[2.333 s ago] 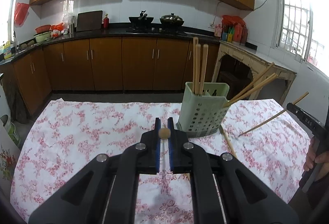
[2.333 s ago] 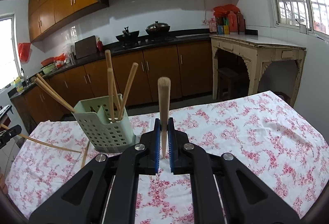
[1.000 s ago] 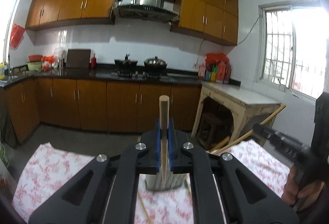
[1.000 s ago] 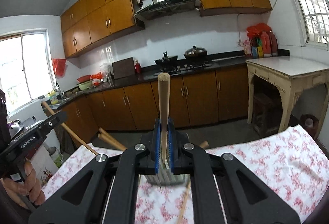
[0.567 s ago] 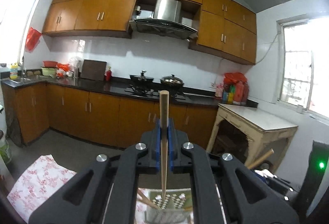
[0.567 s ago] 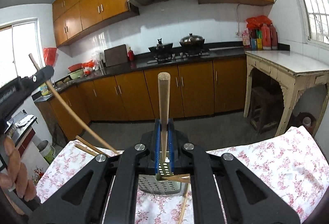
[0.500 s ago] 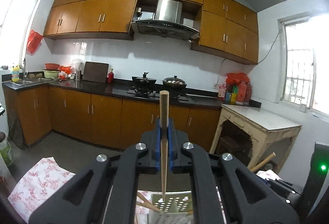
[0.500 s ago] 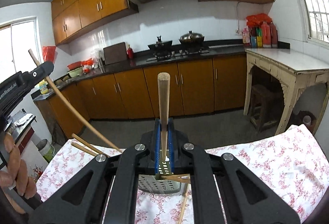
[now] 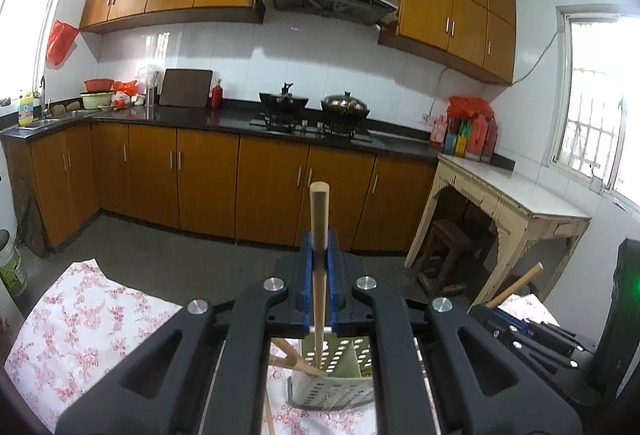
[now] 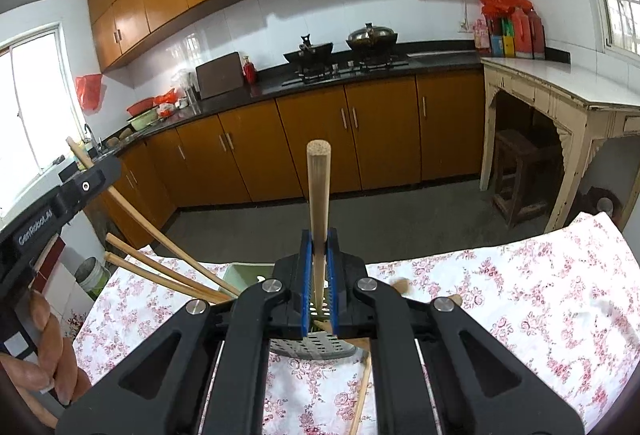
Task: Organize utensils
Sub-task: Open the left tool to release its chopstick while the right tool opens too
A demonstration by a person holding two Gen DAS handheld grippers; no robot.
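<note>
Chopstick [image 9: 319, 275] in my left gripper [image 9: 319, 291]: round pale wood, blunt end up, pinched btwn the blue ribbed pads, thin end pointing down into the utensil holder [image 9: 340, 375] right below. My right gripper [image 10: 319, 287] is clamped on a second chopstick [image 10: 318, 215] the same way, upright, grain visible on its flat top, tip over the same holder [image 10: 308, 349]. Holder is pale green plastic w/ rows of small holes, standing on the tablecloth [image 10: 500, 299], white fabric w/ pink floral print. Other chopsticks [image 10: 160, 267] lean out of it to the left; one more lies loose on the cloth [image 10: 362, 395] just beside the holder. In the right wrist view my left gripper body [image 10: 52, 211] shows at the left edge, black, white lettering "GenRobot.AI", my left hand [image 10: 44, 355] wrapped round the handle. Further back: grey floor, orange-brown wood cabinets [image 9: 208, 179] w/ slim metal handles, black glossy counter, wok and lidded pot on the stove [image 9: 312, 107], steel hood, white tile. Cream worn table [image 9: 508, 203] at right w/ red bottles; their labels too small to read.
</note>
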